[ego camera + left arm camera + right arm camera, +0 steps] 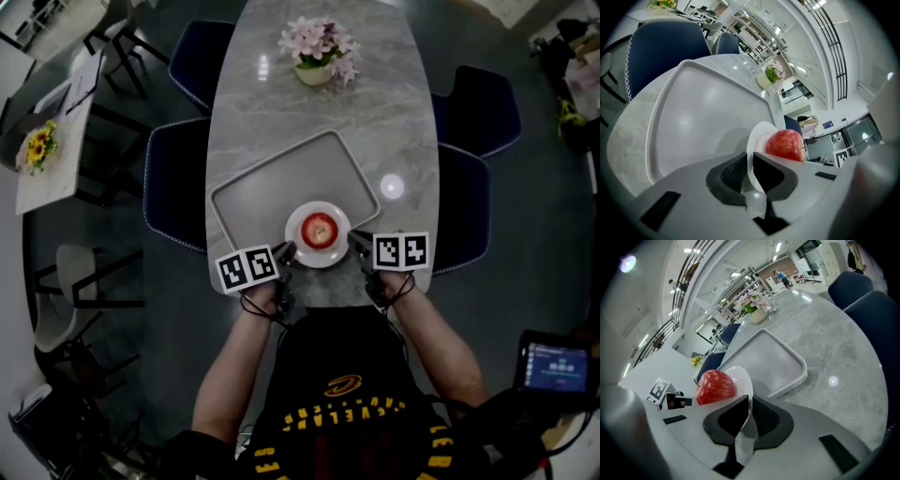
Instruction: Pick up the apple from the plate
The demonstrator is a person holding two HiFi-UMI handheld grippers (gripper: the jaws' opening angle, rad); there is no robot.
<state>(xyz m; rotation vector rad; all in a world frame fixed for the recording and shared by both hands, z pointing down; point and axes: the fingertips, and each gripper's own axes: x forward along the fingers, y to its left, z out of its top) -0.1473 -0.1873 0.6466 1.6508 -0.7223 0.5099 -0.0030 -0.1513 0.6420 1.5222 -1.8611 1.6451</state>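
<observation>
Chairs [173,183] with dark blue seats stand along the left edge of a grey, marble-look table [375,122], seen from above. Moving right, a pale rectangular tray [272,183] lies on the tabletop, turned at a slant. At the tray's near corner my left gripper [287,250] has its jaws pressed together on the left rim of a small white plate [319,262]. Its own camera shows the thin rim pinched between the two dark pads. In the middle of that plate sits the apple [320,228], red with pale speckles, touching neither gripper. On the plate's right side my right gripper [355,241] is likewise clamped onto the rim, its jaws closed on the plate edge, not on the fruit. Further right there is a bright spot of light [392,186] on the table, then further chairs [464,202]. A pot of pink flowers [319,52] stands at the table's far end.

I judge the apple to be firm, smooth and a little slick, fairly heavy for its size and free to roll on the shallow plate. It would bruise if squeezed hard. To take it I would free one gripper from the rim and open it wide. Then I would close it across the apple's widest middle, one pad on each flank, with gentle pressure.
</observation>
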